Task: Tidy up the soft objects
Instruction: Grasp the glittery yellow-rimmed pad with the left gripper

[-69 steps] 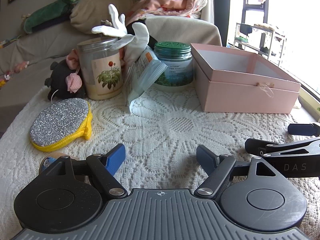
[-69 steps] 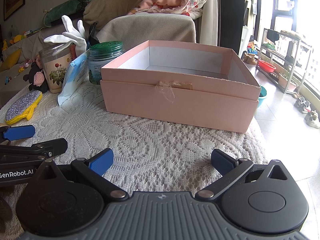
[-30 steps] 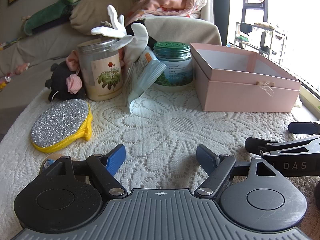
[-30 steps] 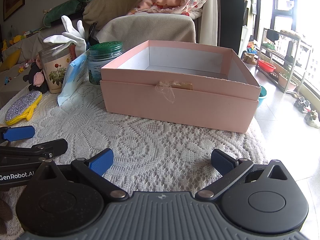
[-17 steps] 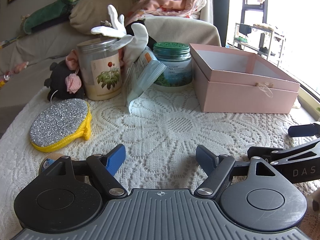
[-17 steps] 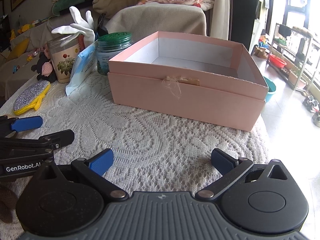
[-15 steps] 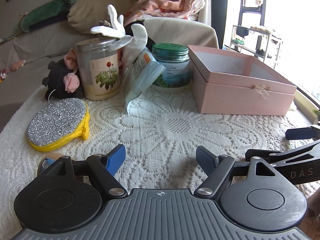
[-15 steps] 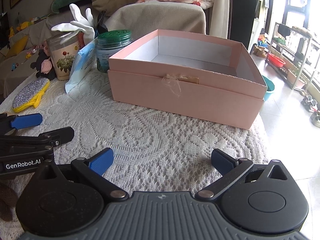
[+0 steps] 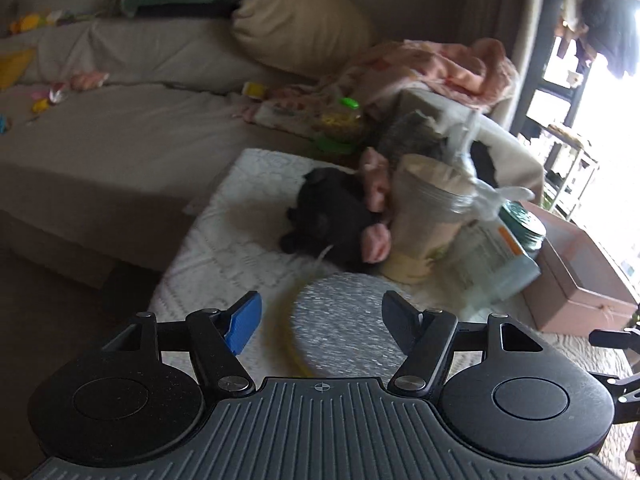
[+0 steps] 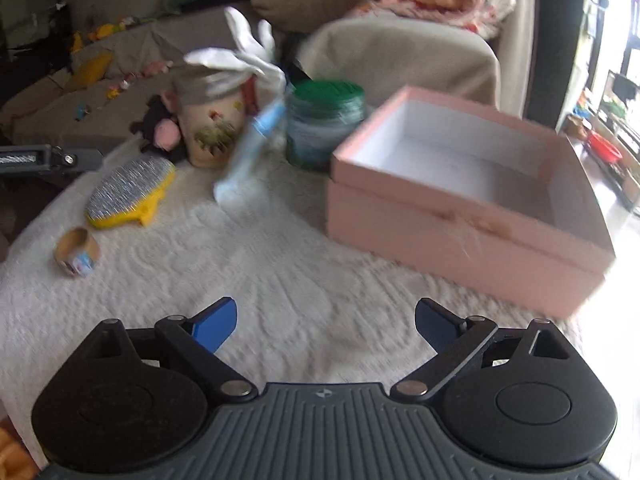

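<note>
My left gripper [image 9: 322, 318] is open and empty, low over the silver glitter pouch with yellow edge [image 9: 340, 320], which lies between its fingers; it also shows in the right wrist view [image 10: 128, 190]. Beyond it lies a black plush toy with pink ears [image 9: 332, 220], also seen from the right [image 10: 160, 128]. A white glove [image 10: 240, 56] drapes over the floral jar [image 10: 210, 132]. The open pink box [image 10: 468, 216] stands at the right, empty. My right gripper [image 10: 324, 324] is open and empty above the lace cloth, in front of the box.
A green-lidded jar [image 10: 324, 120] and a blue wipes pack [image 10: 252, 152] stand between the floral jar and the box. A small tape roll [image 10: 76, 252] lies near the cloth's left edge. A sofa [image 9: 100, 120] with cushions and toys lies behind.
My left gripper has swung left and forward to the glitter pouch. My right gripper has risen and tilted down, so the box interior shows more. Both views are motion-blurred.
</note>
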Demonstrator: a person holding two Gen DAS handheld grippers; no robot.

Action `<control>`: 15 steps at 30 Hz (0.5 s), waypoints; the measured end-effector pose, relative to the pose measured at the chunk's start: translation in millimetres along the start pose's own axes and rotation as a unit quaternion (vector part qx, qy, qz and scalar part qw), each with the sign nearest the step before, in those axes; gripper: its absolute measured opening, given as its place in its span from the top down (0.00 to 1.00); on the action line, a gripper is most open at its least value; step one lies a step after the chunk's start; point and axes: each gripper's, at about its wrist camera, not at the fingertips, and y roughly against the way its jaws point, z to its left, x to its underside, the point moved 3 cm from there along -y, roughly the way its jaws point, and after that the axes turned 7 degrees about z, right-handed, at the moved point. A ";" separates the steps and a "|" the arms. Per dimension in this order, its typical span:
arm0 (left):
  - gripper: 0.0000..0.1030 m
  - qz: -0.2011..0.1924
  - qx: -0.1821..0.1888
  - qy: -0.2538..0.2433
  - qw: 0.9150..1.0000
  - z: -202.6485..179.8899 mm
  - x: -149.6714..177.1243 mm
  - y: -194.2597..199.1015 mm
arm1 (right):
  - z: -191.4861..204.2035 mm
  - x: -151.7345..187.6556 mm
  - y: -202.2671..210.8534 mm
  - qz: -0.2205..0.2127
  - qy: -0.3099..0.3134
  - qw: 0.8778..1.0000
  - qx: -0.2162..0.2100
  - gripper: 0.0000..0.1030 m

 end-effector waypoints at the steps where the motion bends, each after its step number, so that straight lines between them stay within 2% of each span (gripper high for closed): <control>1: 0.30 0.007 0.004 0.015 1.000 8.9 -2.0 -4.5 | 13.0 -11.8 -6.4 -0.003 0.014 1.000 -0.008 0.28; 2: 0.30 0.013 0.009 0.028 0.999 16.2 -2.3 -7.8 | 26.7 -23.9 -15.2 0.001 0.028 0.999 -0.022 0.40; 3: 0.30 0.019 0.015 0.037 0.999 21.9 -2.2 -11.5 | 38.5 -34.1 -24.7 0.006 0.038 0.998 -0.040 0.57; 4: 0.30 0.024 0.021 0.043 0.999 24.2 -2.0 -15.1 | 50.1 -43.0 -34.2 0.008 0.047 0.998 -0.051 0.60; 7: 0.30 0.035 0.032 0.046 0.998 25.1 0.7 -23.4 | 73.9 -59.1 -55.3 0.007 0.057 0.997 -0.056 0.61; 10: 0.29 0.045 0.050 0.036 0.997 23.4 6.7 -30.6 | 83.4 -60.6 -52.7 -0.001 0.060 0.991 -0.120 0.61; 13: 0.29 0.032 0.060 0.026 0.997 21.3 5.3 -35.9 | 91.9 -63.7 -54.0 -0.021 0.077 0.993 -0.085 0.61; 15: 0.29 0.032 0.077 0.035 0.996 19.8 4.8 -38.9 | 89.7 -69.0 -65.9 -0.015 0.071 0.996 -0.055 0.61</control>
